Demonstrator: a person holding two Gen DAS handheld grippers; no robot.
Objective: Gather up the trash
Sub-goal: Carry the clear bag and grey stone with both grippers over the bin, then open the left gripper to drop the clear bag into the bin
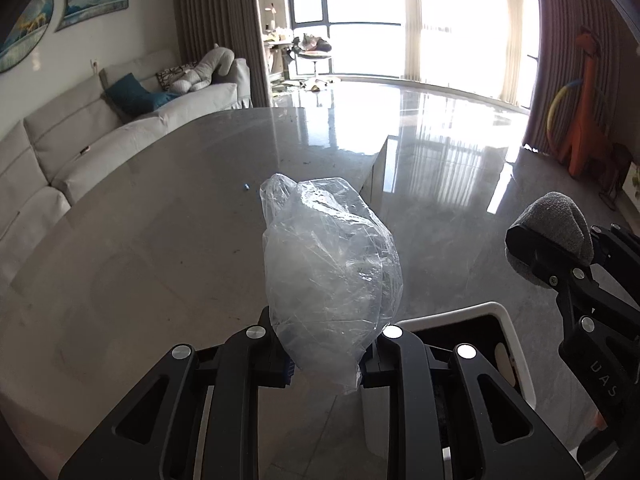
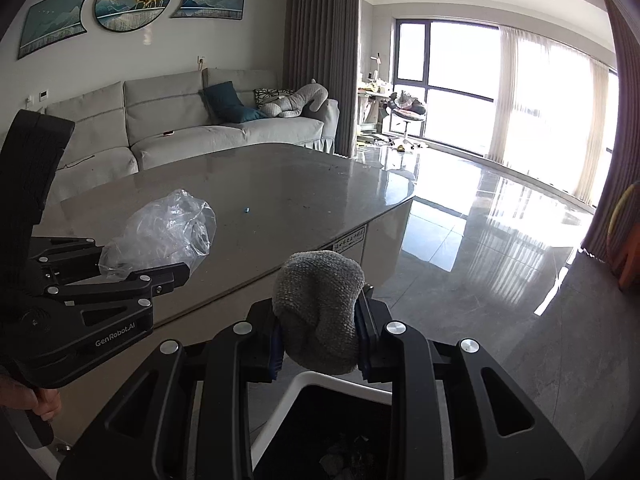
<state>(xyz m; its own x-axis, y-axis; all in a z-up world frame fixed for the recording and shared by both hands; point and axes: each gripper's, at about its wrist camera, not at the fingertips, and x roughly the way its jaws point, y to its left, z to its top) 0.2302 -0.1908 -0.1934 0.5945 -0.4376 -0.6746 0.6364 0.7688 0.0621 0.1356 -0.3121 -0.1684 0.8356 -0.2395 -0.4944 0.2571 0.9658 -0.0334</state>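
Clear plastic, a crumpled bag (image 1: pixel 328 276), is clamped at its lower end between the jaws of the left gripper (image 1: pixel 326 364); the rest of it stands up and forward, above the grey worktop (image 1: pixel 160 208). The left gripper points downward at a slant over the near edge of the worktop. In the right wrist view this gripper (image 2: pixel 132 268) shows from the side, with part of a hand (image 2: pixel 44 400) wrapped around its grip at the lower left.

Right gripper (image 2: pixel 320 344): jaws clenched on a grey cloth (image 2: pixel 318 308), which bulges out above and below them. This gripper also slants downward, less steeply, and sits to the right of the left one, off the corner of the worktop. Directly beneath its jaws is a white-rimmed bin (image 2: pixel 296 384) on the floor, with dark debris visible inside. In the left wrist view the bin (image 1: pixel 508 320) lies below and to the right of the bag, and the cloth (image 1: pixel 556 220) shows at the right edge.

One small blue scrap (image 2: pixel 247 210) lies alone on the worktop, well apart from both grippers. Beyond the worktop stands a grey sofa (image 2: pixel 180 120).
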